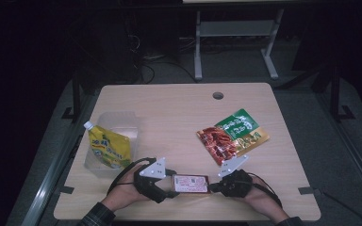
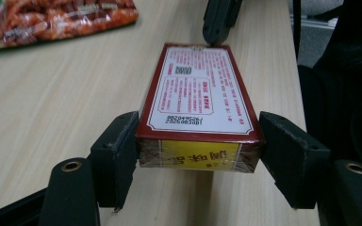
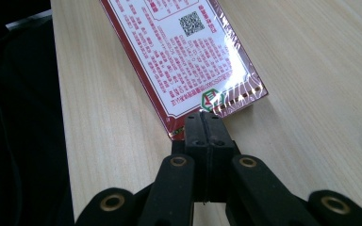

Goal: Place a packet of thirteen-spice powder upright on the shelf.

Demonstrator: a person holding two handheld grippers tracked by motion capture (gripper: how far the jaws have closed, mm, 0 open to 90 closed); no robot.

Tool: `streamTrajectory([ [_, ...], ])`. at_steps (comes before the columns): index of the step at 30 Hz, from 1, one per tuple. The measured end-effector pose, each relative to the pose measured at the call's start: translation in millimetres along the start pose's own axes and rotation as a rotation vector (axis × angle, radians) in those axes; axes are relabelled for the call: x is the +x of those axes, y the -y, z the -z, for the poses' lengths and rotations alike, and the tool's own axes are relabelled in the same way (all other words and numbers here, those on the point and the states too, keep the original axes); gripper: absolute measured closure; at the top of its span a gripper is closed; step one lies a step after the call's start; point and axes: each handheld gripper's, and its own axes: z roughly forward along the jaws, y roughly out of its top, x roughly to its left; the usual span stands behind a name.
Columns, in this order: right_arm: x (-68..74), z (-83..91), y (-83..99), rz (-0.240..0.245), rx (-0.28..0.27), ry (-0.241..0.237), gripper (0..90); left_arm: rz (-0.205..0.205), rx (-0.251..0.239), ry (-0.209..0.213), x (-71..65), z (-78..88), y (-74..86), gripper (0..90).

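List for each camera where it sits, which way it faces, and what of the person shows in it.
High view: above the person's side, looking forward and down on the table; both forearms, left claw and right claw meet at the red box.
Left gripper view: rides the left claw, looking along the box; jaws flank its end.
Right gripper view: rides the right claw, shut, tips at the box's end.
All three share the box.

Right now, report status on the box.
Left gripper fingers straddle red box, contact on both sides unclear. Right gripper shut, fingertips against the box's far end. Nothing in the way.
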Motion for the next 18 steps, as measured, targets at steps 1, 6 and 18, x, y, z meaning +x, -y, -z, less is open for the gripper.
streamTrajectory([
  [1, -0.1, 0.1, 0.1, -0.003, 0.001, 0.000, 90.0, -0.002, -0.011, -0.001, -0.7, 0.5, -1.6, 31.6],
  [6, -1.6, -0.6, 0.5, -0.005, 0.006, -0.001, 90.0, -0.014, -0.059, 0.002, -1.4, 3.8, -12.4, 31.8],
  [18, -7.9, -7.9, -5.8, -0.007, 0.009, -0.023, 90.0, -0.006, -0.155, 0.013, -2.6, 0.8, -38.0, 31.9],
])
